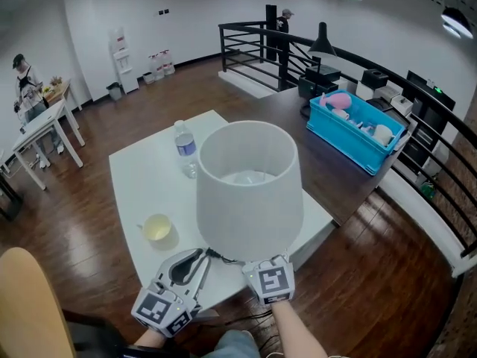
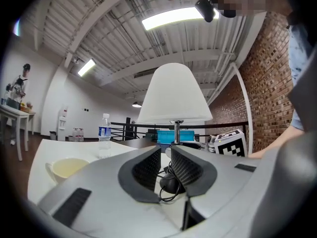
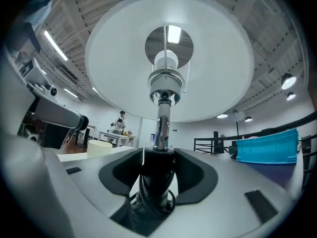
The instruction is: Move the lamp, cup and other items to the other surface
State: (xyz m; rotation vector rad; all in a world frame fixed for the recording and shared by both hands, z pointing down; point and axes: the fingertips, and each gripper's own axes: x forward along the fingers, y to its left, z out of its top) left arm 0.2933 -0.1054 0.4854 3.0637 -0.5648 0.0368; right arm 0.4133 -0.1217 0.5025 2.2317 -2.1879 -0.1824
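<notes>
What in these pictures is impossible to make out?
- Head view: the shade of the lamp hides its own stand and where the right gripper grips it.
- Left gripper view: unclear whether the left gripper pinches the black cord between its jaws or only straddles it.
- Head view: the things in the blue bin are too small to name.

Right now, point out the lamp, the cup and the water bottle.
lamp point(image 1: 250, 192), head view, side of the white shade.
cup point(image 1: 157, 230), head view, its pale inside.
water bottle point(image 1: 185, 148), head view, blue label on its body.
</notes>
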